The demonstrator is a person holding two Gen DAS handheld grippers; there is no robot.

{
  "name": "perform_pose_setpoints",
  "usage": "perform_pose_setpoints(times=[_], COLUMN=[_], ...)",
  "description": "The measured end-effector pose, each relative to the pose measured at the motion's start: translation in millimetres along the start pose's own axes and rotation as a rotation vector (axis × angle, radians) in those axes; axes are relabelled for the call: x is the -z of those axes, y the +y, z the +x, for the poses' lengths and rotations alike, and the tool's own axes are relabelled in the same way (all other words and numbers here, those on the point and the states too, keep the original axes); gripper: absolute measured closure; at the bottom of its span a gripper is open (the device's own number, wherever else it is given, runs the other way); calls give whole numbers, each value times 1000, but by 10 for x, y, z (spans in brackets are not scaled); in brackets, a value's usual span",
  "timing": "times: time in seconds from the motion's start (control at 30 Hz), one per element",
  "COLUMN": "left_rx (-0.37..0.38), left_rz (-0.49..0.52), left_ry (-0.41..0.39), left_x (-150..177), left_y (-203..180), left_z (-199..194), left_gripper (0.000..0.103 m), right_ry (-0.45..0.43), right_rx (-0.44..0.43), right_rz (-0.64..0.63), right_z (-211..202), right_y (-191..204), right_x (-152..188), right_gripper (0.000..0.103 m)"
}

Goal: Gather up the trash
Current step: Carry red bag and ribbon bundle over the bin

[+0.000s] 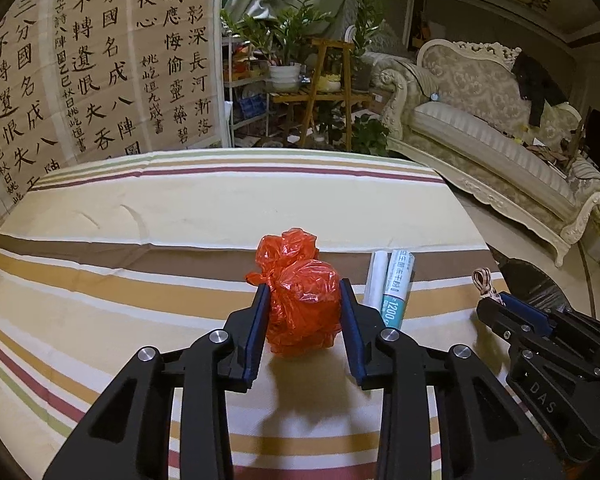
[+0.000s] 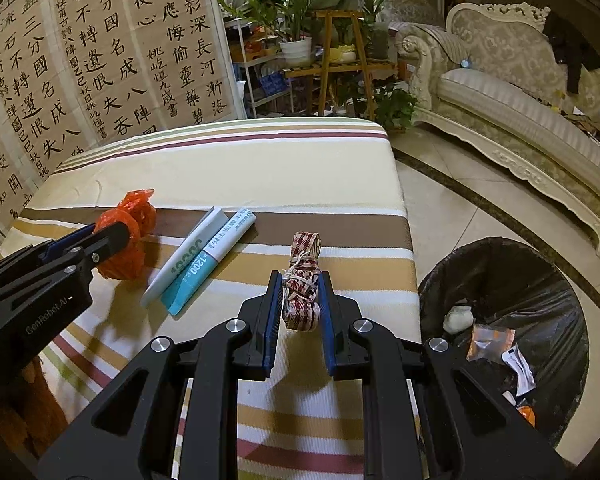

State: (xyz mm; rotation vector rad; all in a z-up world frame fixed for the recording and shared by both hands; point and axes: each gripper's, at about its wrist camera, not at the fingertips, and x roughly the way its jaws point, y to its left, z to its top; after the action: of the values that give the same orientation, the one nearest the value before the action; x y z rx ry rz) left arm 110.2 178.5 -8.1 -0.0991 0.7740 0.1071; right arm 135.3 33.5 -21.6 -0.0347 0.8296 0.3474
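My left gripper [image 1: 304,300] is shut on a crumpled red plastic bag [image 1: 300,300] that rests on the striped table [image 1: 140,240]; it also shows in the right wrist view [image 2: 128,240]. My right gripper [image 2: 300,300] is shut on a bundled red-checked ribbon [image 2: 302,288] near the table's right edge. The ribbon's end and the right gripper [image 1: 496,306] show at the right in the left wrist view. Between the two grippers lie two white and teal tubes [image 2: 204,260], side by side.
A bin lined with a black bag [image 2: 520,280] stands on the floor right of the table, with scraps of trash inside. A cream sofa [image 2: 520,120] stands beyond it. Calligraphy sheets [image 2: 100,60] hang at the left; plants and shelves stand behind the table.
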Motion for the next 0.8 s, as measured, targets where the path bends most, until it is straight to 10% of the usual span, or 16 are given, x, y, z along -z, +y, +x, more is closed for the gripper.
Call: perform_pose_setpoints(times=[0.8], left_rx=[-26], left_rz=[33], left_ry=[-85], left_x=[311], left_y=[-282], left_z=[-659], left_gripper=[68], right_ry=[-76], right_rx=[25], right_rz=[30], right_z=[-709], right_y=[-176], right_x=[375], right_gripper=[85])
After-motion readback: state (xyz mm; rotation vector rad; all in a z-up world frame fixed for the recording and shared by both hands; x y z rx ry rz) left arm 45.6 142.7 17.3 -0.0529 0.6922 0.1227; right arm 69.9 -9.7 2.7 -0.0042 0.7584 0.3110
